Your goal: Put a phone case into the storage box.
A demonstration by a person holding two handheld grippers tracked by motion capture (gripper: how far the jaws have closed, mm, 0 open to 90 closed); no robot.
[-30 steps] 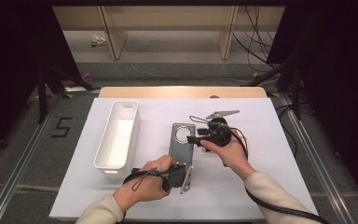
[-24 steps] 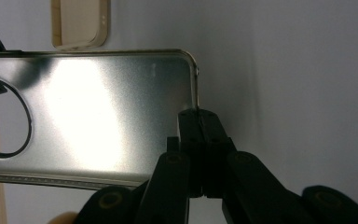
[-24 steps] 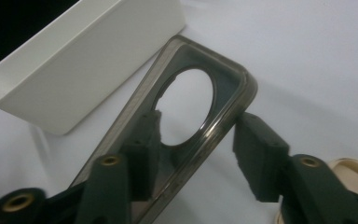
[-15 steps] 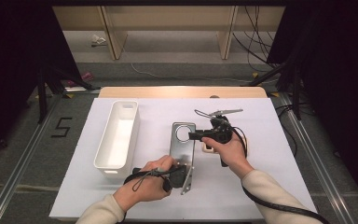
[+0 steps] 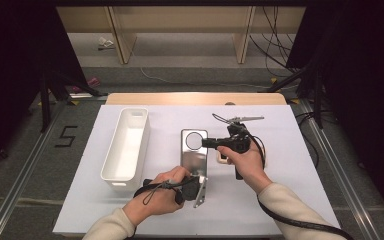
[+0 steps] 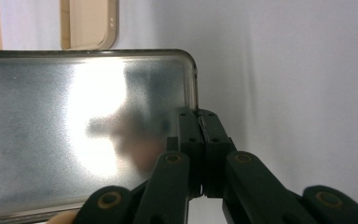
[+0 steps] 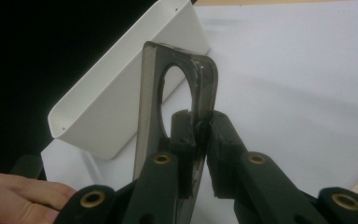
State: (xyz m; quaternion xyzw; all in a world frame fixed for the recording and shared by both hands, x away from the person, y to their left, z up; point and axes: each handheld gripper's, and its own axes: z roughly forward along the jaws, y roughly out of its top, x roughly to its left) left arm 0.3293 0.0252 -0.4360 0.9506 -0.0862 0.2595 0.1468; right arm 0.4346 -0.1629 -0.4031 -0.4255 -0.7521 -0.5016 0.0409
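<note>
The case (image 5: 194, 152), a clear phone case with a round hole, lies mid-surface (image 5: 280, 200) just right of the white bin (image 5: 126, 145). The left gripper (image 6: 199, 116) pinches its near corner, fingers together on the rim. The right gripper (image 7: 196, 122) has just been closing its fingers, now clamped on the far edge by the hole.

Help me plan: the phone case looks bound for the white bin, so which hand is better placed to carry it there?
Left, probably. The left gripper pinches the phone case at its near edge, on the white bin's side. The right gripper grips the far end, farther from the bin.
</note>
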